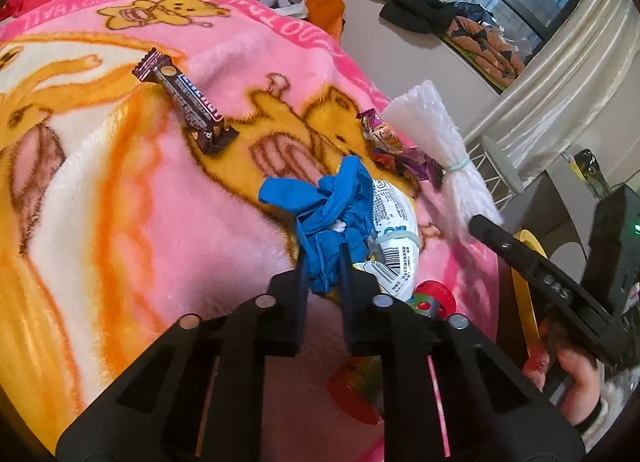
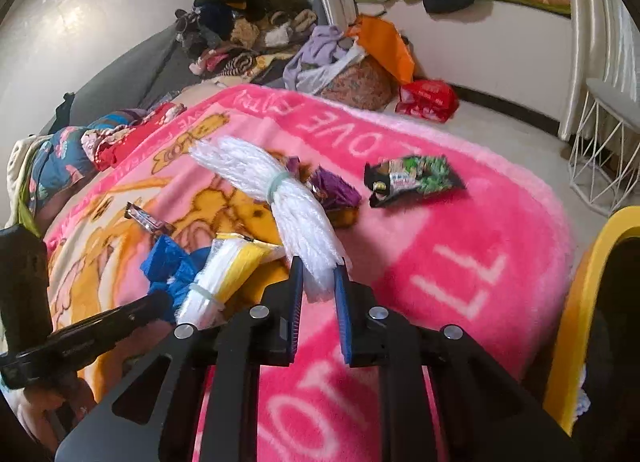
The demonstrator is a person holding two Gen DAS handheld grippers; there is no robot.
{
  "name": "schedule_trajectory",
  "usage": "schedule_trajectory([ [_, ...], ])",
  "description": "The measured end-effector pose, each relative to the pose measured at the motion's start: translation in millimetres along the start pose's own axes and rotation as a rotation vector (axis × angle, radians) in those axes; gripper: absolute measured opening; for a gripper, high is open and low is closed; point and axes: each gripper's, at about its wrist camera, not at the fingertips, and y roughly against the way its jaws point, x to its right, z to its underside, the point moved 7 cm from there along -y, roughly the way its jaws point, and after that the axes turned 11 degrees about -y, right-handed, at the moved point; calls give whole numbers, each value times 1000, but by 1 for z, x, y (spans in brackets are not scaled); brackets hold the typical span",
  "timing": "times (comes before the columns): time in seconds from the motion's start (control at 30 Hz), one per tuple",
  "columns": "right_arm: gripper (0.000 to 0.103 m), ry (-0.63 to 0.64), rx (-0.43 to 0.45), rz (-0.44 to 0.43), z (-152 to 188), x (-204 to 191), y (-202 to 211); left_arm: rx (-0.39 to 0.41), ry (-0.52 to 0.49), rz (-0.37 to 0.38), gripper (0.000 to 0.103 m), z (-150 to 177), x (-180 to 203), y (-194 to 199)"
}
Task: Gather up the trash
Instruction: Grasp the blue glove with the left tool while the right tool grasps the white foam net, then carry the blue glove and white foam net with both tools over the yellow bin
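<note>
On the pink cartoon blanket lie several pieces of trash. My left gripper is shut on a crumpled blue glove, next to a white printed packet. A brown chocolate bar wrapper lies further back and purple candy wrappers to the right. My right gripper is shut on a white bundle of strips tied with a green band, held just above the blanket; the bundle also shows in the left wrist view. A green-black snack wrapper lies further right.
A yellow-rimmed bin stands at the blanket's right edge. Piles of clothes and an orange bag lie beyond the bed. A white wire stool stands by the curtain. A red round item lies near the left gripper.
</note>
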Motion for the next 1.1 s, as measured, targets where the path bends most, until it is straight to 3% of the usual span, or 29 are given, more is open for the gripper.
schedule_trajectory([
  [0.53, 15, 31, 29, 5, 18, -12, 40, 109, -63, -29, 3, -19, 8, 37],
  [1.1, 15, 10, 69, 7, 29, -8, 70, 151, -131, -6, 3, -28, 41, 57],
])
